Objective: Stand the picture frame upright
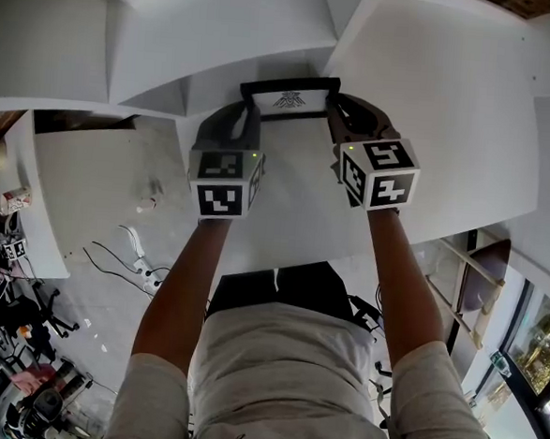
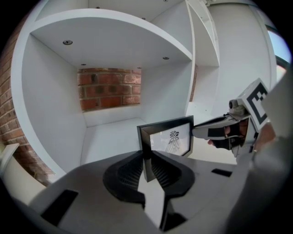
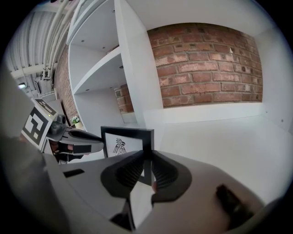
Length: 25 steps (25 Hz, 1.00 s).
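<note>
Picture frame was at the front of a white shelf bay, well out from the brick wall at the bay's back, with its printed face turned away from that wall, toward the person. It looked upright or nearly so. Its bottom edge was hidden behind the claws, so I could not tell whether it sat on the shelf. Left claw was closed on the frame's left side bar, which ran between the ribbed pads with both against it. Right claw was clamped the same way on the right side bar. Both claws were on the side of the frame away from the wall, angled downward. Judged step: the frame already raised and being steadied or set on its foot. No stand or easel leg showed in any view, so support behind it was unknown. Next move would call for confirming the base was flat on the shelf and any rear leg was out. Then one claw should ease open while the other stayed on, to catch any tip toward or away from the wall.
</note>
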### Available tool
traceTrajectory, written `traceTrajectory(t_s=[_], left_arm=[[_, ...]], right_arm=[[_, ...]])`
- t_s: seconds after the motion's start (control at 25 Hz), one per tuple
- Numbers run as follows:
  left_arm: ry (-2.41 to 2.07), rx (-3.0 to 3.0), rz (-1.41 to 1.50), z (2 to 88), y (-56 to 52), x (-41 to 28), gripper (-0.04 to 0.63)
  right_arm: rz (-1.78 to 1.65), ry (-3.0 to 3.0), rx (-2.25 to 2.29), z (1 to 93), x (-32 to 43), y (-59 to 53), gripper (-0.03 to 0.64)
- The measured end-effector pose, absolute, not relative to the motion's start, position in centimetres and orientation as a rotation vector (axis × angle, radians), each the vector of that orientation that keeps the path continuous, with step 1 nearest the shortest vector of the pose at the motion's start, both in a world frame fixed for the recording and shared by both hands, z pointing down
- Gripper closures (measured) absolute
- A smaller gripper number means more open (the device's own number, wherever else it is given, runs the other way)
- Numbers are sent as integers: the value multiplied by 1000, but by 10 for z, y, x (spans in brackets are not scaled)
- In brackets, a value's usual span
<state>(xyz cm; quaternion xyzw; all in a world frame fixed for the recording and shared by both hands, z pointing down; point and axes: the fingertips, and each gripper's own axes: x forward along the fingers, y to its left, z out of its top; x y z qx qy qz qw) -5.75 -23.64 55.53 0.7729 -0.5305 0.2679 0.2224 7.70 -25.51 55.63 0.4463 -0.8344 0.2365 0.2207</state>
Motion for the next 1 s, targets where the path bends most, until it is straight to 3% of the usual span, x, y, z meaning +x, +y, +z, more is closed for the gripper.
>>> traceTrajectory(t_s=[1.0], left_arm=[[-1486,2139,739,560,-242,-58,534]], right_arm=[[676,-2317,1217,562,77,-261,548]])
